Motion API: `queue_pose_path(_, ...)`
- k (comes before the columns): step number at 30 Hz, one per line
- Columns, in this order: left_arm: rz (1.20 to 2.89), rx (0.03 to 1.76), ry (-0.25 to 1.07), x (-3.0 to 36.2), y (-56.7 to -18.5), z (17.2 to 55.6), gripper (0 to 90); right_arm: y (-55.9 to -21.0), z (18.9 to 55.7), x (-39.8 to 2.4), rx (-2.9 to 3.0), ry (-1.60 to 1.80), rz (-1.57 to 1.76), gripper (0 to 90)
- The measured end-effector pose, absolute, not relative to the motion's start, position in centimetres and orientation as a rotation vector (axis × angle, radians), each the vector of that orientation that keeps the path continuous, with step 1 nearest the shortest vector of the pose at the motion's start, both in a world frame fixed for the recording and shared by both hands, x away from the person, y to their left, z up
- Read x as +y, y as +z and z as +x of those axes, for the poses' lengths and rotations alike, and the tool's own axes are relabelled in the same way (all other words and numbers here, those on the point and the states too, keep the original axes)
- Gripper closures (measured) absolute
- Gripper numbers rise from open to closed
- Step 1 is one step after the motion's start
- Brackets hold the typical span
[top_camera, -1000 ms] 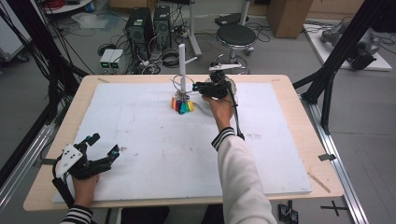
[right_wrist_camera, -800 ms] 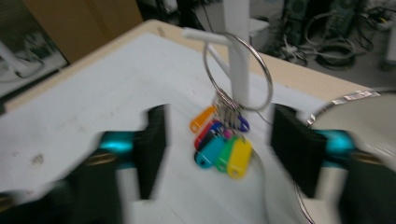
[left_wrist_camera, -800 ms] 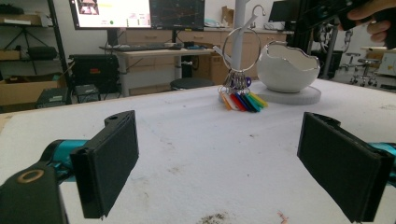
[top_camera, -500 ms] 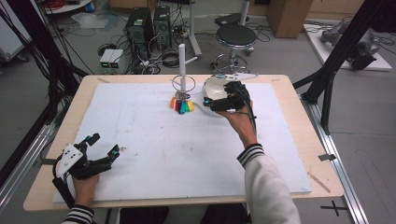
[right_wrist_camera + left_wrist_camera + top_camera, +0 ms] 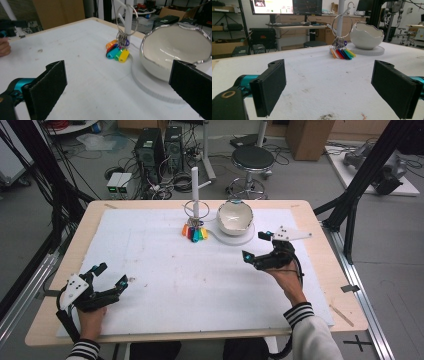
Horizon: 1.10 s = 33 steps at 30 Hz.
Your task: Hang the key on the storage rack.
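White bowl [image 5: 234,216] unlabelled; coloured key tags [image 5: 194,233] blank; both tongs [image 5: 258,246] [image 5: 110,275] spread, empty.

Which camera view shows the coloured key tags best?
The right gripper view: the key tags lie close, each colour distinct under the ring. The left gripper view shows them farther off, fanned out; the high view shows a small cluster.

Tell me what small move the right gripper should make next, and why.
Probably ease the right gripper back toward the person's edge of the table and rest it. Its jaws stand open with nothing between them, and they have just been opening. The key ring hangs around the white post with its coloured tags on the table beside the white bowl, so that work looks done.
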<state>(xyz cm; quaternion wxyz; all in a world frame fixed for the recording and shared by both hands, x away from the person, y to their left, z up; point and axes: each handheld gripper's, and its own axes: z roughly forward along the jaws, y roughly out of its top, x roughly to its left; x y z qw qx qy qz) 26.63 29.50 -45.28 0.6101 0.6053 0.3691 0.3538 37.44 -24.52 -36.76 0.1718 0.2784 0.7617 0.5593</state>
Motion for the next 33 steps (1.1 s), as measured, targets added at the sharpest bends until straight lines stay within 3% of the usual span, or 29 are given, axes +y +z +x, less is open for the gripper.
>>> queue_pose_path(22,1.4,0.85,0.822,29.5,-45.3,26.5,13.0,-44.6,33.3,-30.3,1.961,1.717,0.85,0.9)
queue_pose_path(33,1.397,0.856,0.83,29.5,-45.3,26.5,13.0,-44.8,32.9,-30.0,1.926,1.66,0.837,1.0)
